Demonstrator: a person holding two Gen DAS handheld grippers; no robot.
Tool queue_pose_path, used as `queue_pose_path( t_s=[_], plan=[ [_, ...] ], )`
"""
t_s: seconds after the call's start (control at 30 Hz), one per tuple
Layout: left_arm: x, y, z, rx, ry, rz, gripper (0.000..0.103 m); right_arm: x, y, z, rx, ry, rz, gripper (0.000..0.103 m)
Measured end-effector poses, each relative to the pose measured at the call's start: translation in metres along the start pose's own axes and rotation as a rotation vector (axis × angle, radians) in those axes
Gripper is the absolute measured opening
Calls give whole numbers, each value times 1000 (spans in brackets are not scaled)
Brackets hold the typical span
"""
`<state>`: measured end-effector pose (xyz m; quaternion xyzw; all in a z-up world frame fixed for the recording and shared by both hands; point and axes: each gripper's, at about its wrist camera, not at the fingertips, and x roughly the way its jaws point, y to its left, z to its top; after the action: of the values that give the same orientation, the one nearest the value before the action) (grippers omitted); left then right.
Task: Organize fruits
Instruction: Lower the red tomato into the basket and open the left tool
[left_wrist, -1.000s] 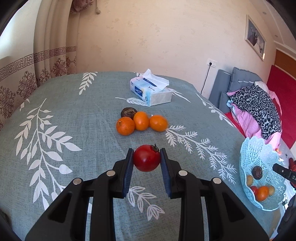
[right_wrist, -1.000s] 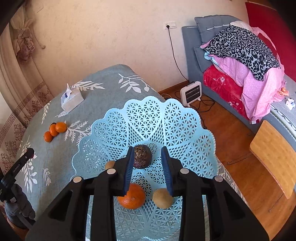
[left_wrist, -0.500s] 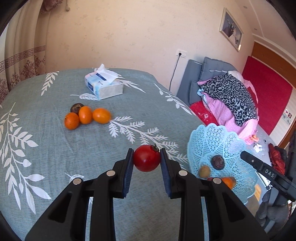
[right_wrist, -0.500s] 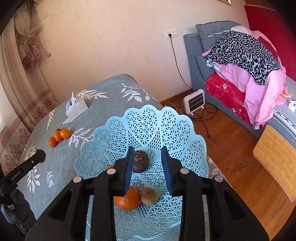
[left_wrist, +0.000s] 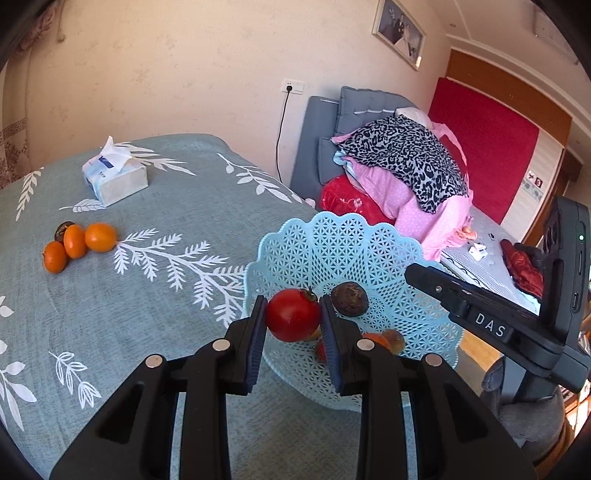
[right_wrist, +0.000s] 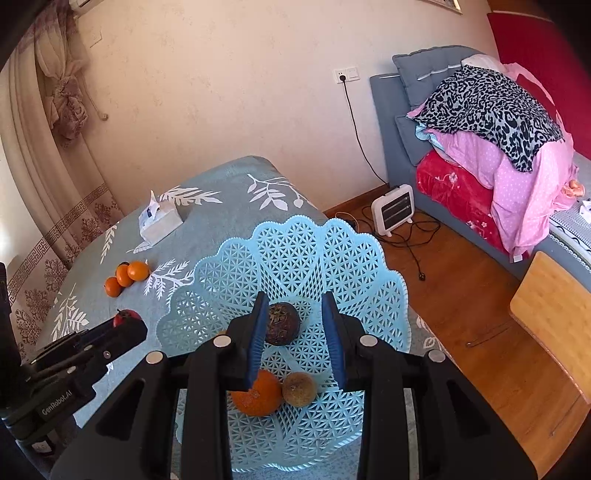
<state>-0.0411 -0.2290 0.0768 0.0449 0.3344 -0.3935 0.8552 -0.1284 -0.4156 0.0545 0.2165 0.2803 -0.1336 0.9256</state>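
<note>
My left gripper is shut on a red tomato and holds it over the near rim of a light blue lattice basket. The basket holds a dark wrinkled fruit, an orange and a brownish fruit. My right gripper is open above the basket, with the dark fruit between its jaws but below them. Three oranges and another dark fruit lie together on the table. The left gripper shows in the right wrist view.
A tissue box stands at the back of the grey-green leaf-print tablecloth. The basket sits at the table's right edge, with wooden floor, a small heater and a sofa piled with bedding beyond.
My left gripper has carried the tomato right, from the table's middle to over the basket's rim. My right gripper has pulled back a little above the basket, still open.
</note>
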Motion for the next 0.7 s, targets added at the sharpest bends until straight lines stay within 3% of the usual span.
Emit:
queue_pose_path(
  t_s=[0.07,0.17,0.23,0.47,0.57,0.7],
  plan=[
    [1,-5,0,10,2,-12,30,1,0,-1,6,5,3,31],
    [-1,-8,0,19,-7,-22,54,3,1,-3,10,10,7,37],
    [-4,-4,0,11,-18,-14,55,3,3,-2,6,2,3,47],
    [-5,25,2,-68,-14,22,57,7,12,-3,-3,7,10,47],
    [-7,36,2,-89,-21,47,61,8,18,-3,-1,11,11,47],
    [-12,52,2,-113,-44,83,76,11,30,-3,-12,13,21,47]
  ],
)
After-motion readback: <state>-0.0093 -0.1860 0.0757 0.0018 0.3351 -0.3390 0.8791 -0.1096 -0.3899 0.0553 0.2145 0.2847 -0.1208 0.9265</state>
